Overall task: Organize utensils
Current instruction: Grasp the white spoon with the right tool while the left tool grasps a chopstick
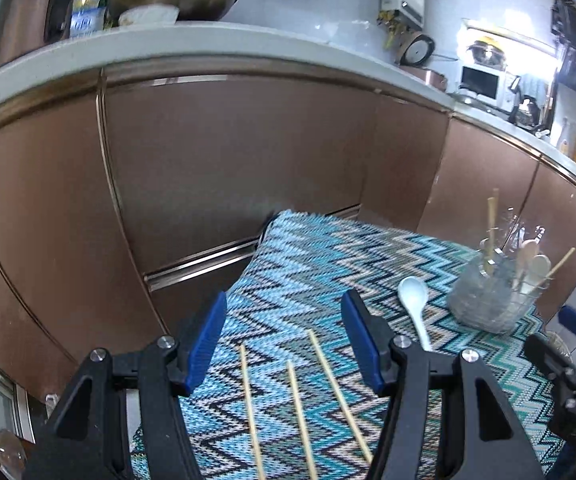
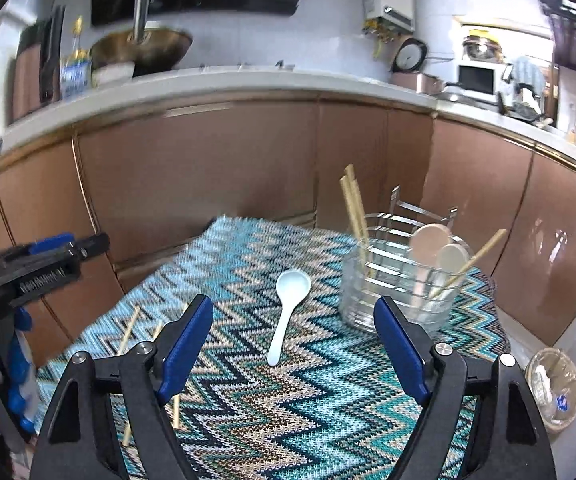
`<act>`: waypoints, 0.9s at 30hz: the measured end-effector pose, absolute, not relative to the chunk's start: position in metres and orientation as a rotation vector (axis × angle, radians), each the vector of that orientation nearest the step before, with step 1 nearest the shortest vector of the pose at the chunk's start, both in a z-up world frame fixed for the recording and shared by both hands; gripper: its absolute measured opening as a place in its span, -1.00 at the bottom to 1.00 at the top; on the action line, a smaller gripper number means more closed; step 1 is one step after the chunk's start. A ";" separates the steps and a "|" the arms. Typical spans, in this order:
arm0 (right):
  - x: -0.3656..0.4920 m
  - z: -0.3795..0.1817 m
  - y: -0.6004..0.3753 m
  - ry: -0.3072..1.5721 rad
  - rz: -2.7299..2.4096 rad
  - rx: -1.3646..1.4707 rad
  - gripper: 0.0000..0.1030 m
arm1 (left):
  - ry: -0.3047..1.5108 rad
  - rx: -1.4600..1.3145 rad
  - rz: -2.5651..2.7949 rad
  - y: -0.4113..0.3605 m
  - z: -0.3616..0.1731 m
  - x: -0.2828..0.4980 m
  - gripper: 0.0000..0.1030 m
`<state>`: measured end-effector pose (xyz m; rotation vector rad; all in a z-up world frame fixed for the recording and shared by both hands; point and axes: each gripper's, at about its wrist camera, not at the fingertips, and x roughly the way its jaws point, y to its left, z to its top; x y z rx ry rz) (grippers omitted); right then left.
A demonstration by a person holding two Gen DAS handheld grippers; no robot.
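Three wooden chopsticks [image 1: 294, 404] lie loose on the zigzag-patterned mat [image 1: 308, 264], right under my open, empty left gripper [image 1: 283, 312]. A white spoon [image 2: 288, 308] lies on the mat ahead of my open, empty right gripper [image 2: 294, 320]; it also shows in the left wrist view [image 1: 416, 304]. A clear holder [image 2: 400, 288] at the mat's right holds chopsticks and two spoons; it shows in the left wrist view too [image 1: 492, 292]. The loose chopsticks [image 2: 129, 330] lie partly hidden behind the right gripper's left finger.
Brown cabinet doors [image 1: 227, 152] stand just beyond the mat under a white counter [image 1: 207, 52] with a wok and bottles. A clear plastic cup [image 2: 554, 388] sits on the floor at the right. The left gripper [image 2: 27, 272] shows at the right view's left edge.
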<state>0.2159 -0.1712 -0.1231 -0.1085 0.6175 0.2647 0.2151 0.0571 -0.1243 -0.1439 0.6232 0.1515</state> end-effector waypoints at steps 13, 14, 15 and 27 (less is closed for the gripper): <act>0.314 -0.208 -0.132 0.907 0.336 -0.191 0.12 | 0.967 -0.478 -0.120 0.105 -0.185 0.268 -0.07; 0.322 -0.214 -0.130 0.927 0.338 -0.194 0.07 | 0.994 -0.492 -0.140 0.102 -0.190 0.274 -0.13; 0.327 -0.218 -0.129 0.939 0.336 -0.197 0.06 | 1.016 -0.491 -0.150 0.097 -0.194 0.279 -0.15; 0.363 -0.244 -0.132 1.024 0.330 -0.171 0.05 | 1.206 -0.478 -0.133 0.075 -0.242 0.335 -0.42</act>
